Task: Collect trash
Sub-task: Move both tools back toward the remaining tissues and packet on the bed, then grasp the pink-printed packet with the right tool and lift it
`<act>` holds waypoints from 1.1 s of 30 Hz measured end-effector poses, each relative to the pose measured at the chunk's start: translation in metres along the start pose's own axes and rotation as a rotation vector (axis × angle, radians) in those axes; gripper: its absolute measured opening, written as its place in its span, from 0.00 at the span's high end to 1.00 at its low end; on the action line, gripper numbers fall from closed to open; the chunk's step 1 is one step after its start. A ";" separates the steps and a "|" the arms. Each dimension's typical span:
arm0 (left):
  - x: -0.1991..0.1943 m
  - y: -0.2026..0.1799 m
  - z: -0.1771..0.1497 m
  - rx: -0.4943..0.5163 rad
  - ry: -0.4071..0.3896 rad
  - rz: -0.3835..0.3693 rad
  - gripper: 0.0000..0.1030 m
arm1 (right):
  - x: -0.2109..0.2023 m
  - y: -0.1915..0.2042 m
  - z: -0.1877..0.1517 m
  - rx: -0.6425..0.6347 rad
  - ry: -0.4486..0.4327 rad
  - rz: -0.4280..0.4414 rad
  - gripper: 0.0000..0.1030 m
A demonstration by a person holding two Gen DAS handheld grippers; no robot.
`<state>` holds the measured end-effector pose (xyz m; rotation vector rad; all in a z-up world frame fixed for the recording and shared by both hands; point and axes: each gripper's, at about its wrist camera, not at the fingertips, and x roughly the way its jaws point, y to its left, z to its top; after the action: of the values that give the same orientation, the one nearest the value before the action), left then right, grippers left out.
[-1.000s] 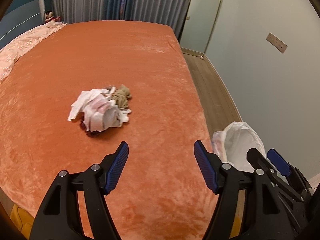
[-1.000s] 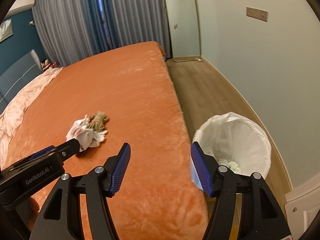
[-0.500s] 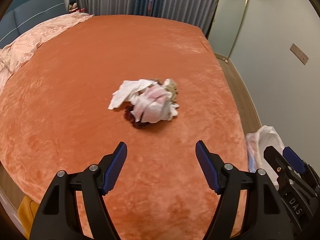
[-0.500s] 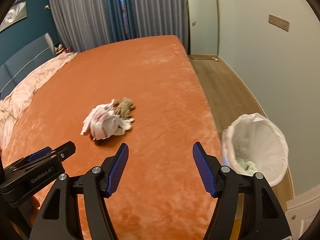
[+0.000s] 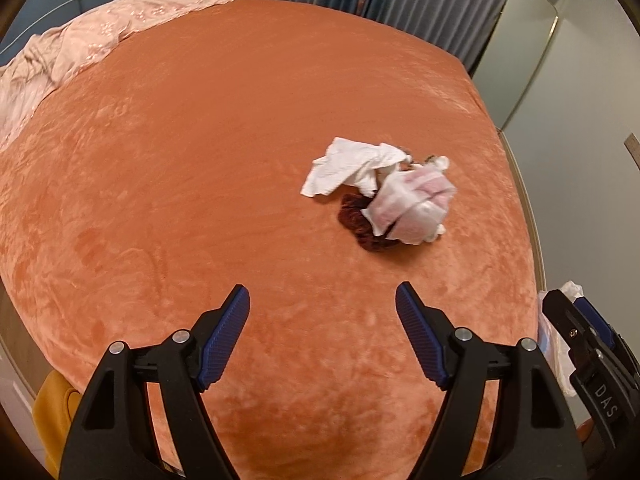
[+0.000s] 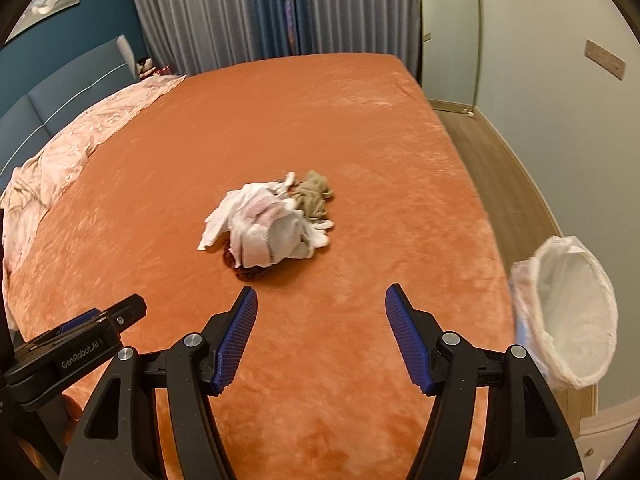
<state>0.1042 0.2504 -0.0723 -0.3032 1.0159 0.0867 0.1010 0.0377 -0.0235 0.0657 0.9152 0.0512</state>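
A heap of trash (image 5: 384, 192) (image 6: 272, 224) lies on the orange bed cover: crumpled white tissues, a pink-stained pad, a tan wad and a dark red scrap underneath. My left gripper (image 5: 323, 300) hovers short of the heap, which sits ahead and to its right; its jaws are opening and nothing is between them. My right gripper (image 6: 321, 300) stands open and empty, with the heap just beyond its fingertips, slightly left. A white-lined trash bin (image 6: 568, 312) stands on the floor at the bed's right side.
The orange bed (image 5: 180, 160) fills both views, with a pink quilt (image 5: 80, 48) bunched at its far left by the blue headboard. Grey curtains (image 6: 248, 12) and a tall mirror (image 6: 448, 28) stand behind. Wooden floor (image 6: 504, 168) runs along the right wall. A yellow object (image 5: 52, 412) sits low left.
Both grippers have swung left and come lower over the bed, so the heap looks nearer and has shifted right in both views. The bin has slid to the right edge.
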 end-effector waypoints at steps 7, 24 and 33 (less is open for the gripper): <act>0.027 0.023 0.015 -0.030 0.029 0.020 0.30 | 0.042 0.020 0.019 0.002 0.044 0.052 0.40; 0.085 0.034 0.050 -0.062 0.093 0.010 0.31 | 0.146 0.052 0.050 0.012 0.138 0.083 0.68; 0.096 0.017 0.044 -0.033 0.118 0.003 0.30 | 0.129 0.021 0.030 0.079 0.130 0.139 0.97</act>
<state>0.1873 0.2732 -0.1356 -0.3400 1.1324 0.0898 0.2025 0.0672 -0.1054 0.2016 1.0414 0.1495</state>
